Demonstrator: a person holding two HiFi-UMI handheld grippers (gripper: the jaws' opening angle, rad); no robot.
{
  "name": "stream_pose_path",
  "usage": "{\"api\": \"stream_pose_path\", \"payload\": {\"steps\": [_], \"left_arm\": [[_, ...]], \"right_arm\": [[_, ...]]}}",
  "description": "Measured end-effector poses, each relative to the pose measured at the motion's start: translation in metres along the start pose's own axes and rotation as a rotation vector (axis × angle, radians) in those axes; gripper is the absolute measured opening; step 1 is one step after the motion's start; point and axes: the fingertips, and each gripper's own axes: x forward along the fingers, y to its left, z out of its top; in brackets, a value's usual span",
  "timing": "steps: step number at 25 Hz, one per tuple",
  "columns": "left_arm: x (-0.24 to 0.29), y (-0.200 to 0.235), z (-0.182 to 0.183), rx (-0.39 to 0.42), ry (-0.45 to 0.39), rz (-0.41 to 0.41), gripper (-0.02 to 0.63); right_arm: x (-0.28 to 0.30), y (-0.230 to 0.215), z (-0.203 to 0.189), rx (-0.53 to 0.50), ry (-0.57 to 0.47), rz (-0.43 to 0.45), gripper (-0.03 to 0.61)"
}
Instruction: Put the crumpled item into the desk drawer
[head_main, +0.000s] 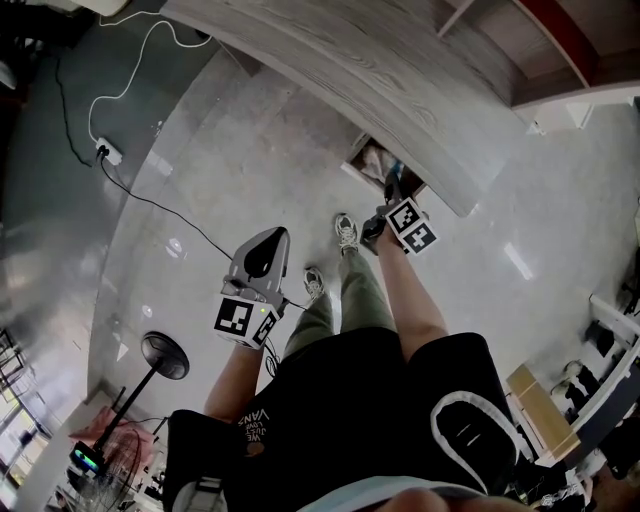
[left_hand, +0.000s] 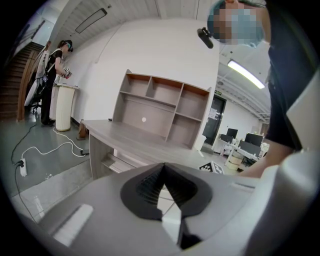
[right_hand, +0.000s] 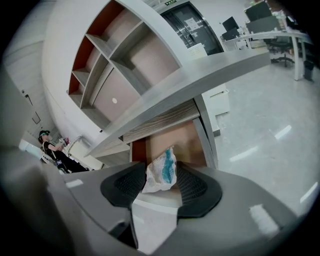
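A crumpled white and teal wrapper (right_hand: 161, 172) sits between the pads of my right gripper (right_hand: 161, 186). The jaws stand wide, and I see no squeeze on it. Just beyond it is the open drawer (right_hand: 175, 142), with a brown inside, under the grey desk top (right_hand: 200, 75). In the head view the right gripper (head_main: 390, 192) reaches to the drawer's mouth (head_main: 362, 160) below the desk edge (head_main: 400, 90). My left gripper (head_main: 268, 242) hangs lower left over the floor. Its pads (left_hand: 150, 187) meet at the tips with nothing between them.
A white cable and power strip (head_main: 108, 152) lie on the floor at the left, and a black fan (head_main: 163, 355) stands near the lower left. The person's shoes (head_main: 345, 232) stand before the drawer. A shelf unit (left_hand: 160, 107) tops the desk. Another person (left_hand: 52, 75) stands far left.
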Motion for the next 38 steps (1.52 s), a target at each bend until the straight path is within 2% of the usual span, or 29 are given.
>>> {"api": "stream_pose_path", "payload": {"steps": [10, 17, 25, 26, 29, 32, 38], "left_arm": [[-0.003, -0.012, -0.001, 0.021, 0.006, -0.021, 0.052], [-0.006, -0.019, -0.001, 0.032, 0.006, -0.033, 0.052], [-0.013, -0.030, 0.002, 0.051, -0.009, -0.044, 0.052], [-0.014, -0.031, 0.002, 0.054, -0.012, -0.045, 0.052], [-0.021, -0.034, 0.002, 0.058, -0.019, -0.048, 0.052], [-0.026, -0.038, 0.002, 0.060, -0.025, -0.048, 0.052], [-0.033, -0.042, 0.004, 0.062, -0.047, -0.047, 0.052]], "right_arm": [[-0.012, -0.003, 0.003, 0.033, -0.009, 0.043, 0.169], [-0.017, 0.005, 0.001, -0.025, 0.027, 0.083, 0.166], [-0.030, 0.004, 0.000, -0.087, 0.054, 0.079, 0.163], [-0.033, 0.005, 0.000, -0.096, 0.052, 0.080, 0.156], [-0.044, 0.009, 0.003, -0.141, 0.041, 0.090, 0.060], [-0.055, 0.014, 0.007, -0.166, 0.026, 0.116, 0.005], [-0.080, 0.024, 0.019, -0.197, -0.015, 0.165, 0.003]]}}
